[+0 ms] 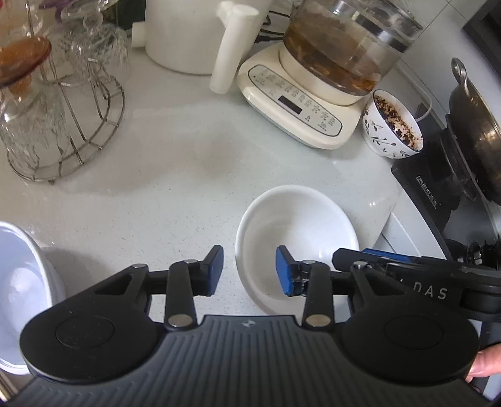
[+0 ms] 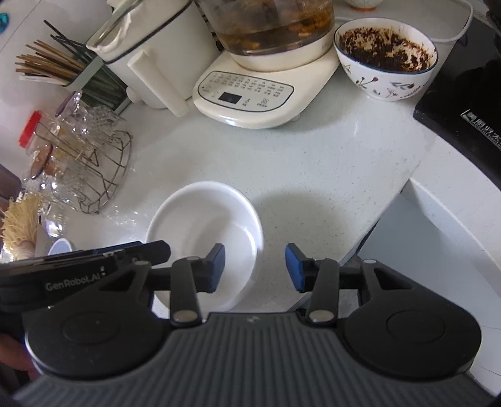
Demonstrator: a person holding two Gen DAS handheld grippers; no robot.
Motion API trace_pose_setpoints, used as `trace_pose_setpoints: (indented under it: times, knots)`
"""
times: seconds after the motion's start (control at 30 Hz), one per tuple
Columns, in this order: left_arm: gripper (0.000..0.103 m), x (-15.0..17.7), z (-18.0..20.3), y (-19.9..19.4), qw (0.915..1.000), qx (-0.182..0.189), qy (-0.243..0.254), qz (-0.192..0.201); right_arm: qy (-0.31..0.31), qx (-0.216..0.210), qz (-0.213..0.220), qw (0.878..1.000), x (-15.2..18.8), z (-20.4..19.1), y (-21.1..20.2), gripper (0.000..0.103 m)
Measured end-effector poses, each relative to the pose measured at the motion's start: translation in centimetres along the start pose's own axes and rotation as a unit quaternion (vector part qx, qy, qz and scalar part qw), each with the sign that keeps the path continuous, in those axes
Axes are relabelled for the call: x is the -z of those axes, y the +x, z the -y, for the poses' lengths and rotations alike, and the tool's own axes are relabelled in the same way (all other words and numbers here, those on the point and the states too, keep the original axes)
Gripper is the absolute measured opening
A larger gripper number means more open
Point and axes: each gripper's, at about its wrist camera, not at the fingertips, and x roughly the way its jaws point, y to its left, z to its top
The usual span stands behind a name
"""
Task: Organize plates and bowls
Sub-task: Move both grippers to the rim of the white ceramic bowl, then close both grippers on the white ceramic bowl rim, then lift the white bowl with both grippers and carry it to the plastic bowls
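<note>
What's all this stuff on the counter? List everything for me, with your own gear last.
white bowl: one, white, empty, counter centre, straddled by both claws
patterned bowl: one, white with dark residue, beside the kettle base
glass kettle: one, clear with brown liquid, on a cream base
white jug: one, left of the kettle
wire rack: one, metal, holding glasses, left
chopsticks: a bundle, brown and black, far left
black cooker: one, right edge
wok: one, dark, on the cooker
left claw: open
right claw: open
</note>
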Motion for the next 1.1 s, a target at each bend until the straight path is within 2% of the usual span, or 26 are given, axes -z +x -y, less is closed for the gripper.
trace_pose_setpoints:
  times: [0.1,0.23,0.27,0.43,0.73,1.1]
  knots:
    - [0.031,0.0,-0.3,1.2,0.9998,-0.01,0.002,-0.015,0.007,-0.001,-0.006,1.0,0.0,0.4,0.7,0.038]
    - [0.023,-0.2,-0.3,1.7,0.9998,-0.002,-0.002,-0.018,0.011,-0.002,-0.01,1.0,-0.1,0.7,1.0,0.026]
    - [0.02,-0.3,-0.3,1.8,0.9998,-0.002,-0.001,-0.019,0.012,-0.005,-0.013,1.0,-0.1,0.7,1.1,0.018]
    - [0.013,-0.7,-0.1,2.0,0.9998,-0.004,0.006,-0.021,0.006,-0.005,-0.012,1.0,-0.3,0.6,1.2,0.011]
    - [0.009,-0.8,-0.3,1.5,0.9997,-0.005,-0.001,-0.023,0.008,-0.009,-0.003,1.0,-0.5,0.3,0.8,0.009]
    - [0.009,-0.8,-0.4,-2.4,0.9998,0.011,0.011,0.011,0.011,-0.013,0.031,0.999,-0.3,-1.3,-1.8,0.009]
